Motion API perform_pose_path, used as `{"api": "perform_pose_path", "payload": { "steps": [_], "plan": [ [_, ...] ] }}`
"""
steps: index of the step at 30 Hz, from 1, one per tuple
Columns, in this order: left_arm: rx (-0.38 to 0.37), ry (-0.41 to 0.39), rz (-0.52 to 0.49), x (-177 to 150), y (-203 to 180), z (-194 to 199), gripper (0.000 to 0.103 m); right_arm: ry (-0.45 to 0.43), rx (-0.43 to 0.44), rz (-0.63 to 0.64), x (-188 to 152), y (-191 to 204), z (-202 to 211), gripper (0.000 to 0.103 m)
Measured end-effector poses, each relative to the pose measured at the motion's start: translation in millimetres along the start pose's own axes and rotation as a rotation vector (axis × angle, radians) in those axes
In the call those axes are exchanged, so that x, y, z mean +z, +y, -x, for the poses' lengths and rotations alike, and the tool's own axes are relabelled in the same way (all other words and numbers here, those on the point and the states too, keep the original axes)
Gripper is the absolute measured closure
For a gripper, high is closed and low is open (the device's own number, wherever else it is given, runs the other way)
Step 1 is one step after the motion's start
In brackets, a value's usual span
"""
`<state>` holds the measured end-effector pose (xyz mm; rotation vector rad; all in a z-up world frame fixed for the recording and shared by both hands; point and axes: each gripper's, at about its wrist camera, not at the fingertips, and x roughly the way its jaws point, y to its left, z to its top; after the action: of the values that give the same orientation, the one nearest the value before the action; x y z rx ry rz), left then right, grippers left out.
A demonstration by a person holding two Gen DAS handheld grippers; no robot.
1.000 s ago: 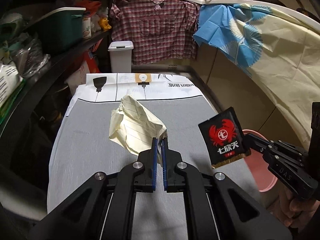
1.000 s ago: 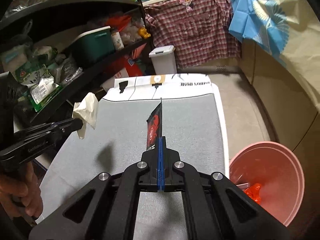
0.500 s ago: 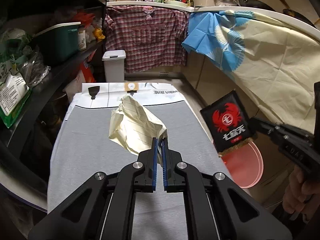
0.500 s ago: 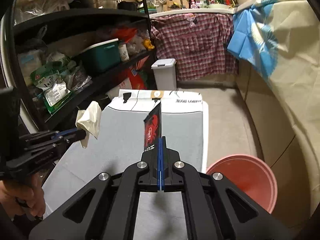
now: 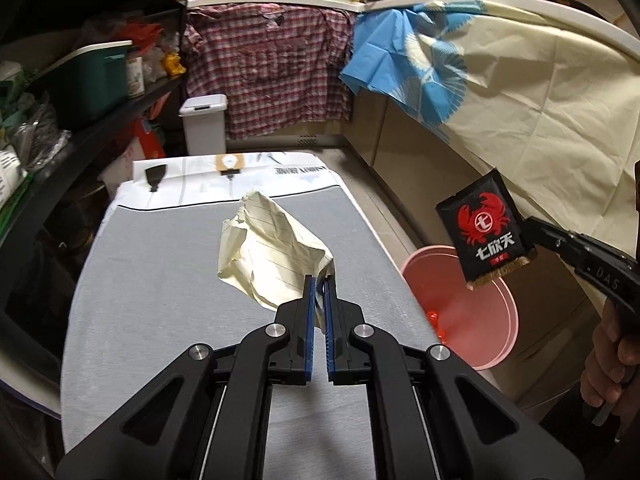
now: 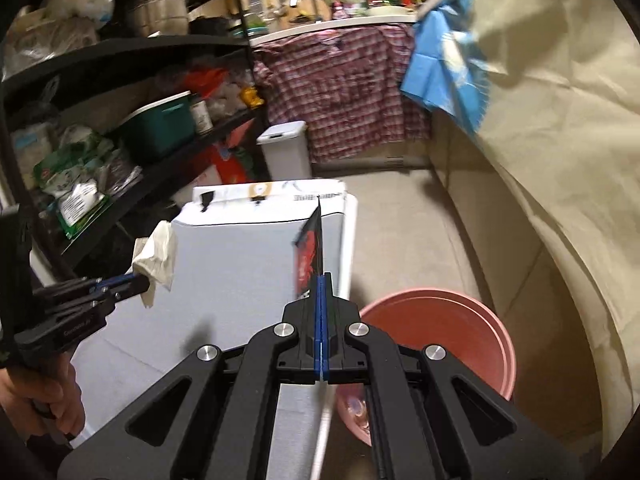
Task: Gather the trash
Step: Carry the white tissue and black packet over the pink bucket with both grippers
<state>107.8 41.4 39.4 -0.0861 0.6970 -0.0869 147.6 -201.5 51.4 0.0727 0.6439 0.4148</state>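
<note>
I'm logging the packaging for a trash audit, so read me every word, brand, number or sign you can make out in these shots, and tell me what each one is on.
"七欣天", under a red crab logo with "七" in a circle: black packet held by the right gripper.
"DAS": side of the right gripper.
Small red label under the packet's brand: too small to read.
Upside-down heading on the newspaper: too blurred to read.
Lettering on the left gripper: blurred.
Shelf packages: unreadable.

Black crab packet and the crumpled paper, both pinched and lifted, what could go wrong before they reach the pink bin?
1. The right hand-held gripper pinches the black crab packet only by one edge; it might slip and land beside the pink bin.
2. The left hand-held gripper holds the crumpled paper over the grey board, away from the bin; an early release would likely drop it back there.
</note>
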Motion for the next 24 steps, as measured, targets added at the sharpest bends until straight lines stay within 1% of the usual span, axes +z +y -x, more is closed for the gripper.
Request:
{"api": "perform_pose_path", "payload": {
  "steps": [4,12,18,24],
  "plan": [
    [-0.029,0.001,-0.023,1.3,-18.4,-8.6,0.099,-0.003,-0.049,-0.02,-2.4,-21.5,1.4,0.103],
    [-0.118,0.004,-0.069,4.1,-62.1,-24.2,0.099,0.011,-0.129,-0.082,-10.6,-62.2,5.8,0.103],
    [-0.167,0.021,-0.105,3.7,-93.3,-38.5,0.099,0.026,-0.173,-0.105,-13.9,-81.8,4.8,0.103],
    [-0.201,0.03,-0.138,1.5,-118.4,-48.8,0.099,0.043,-0.191,-0.119,-17.4,-93.2,1.6,0.103]
  ]
}}
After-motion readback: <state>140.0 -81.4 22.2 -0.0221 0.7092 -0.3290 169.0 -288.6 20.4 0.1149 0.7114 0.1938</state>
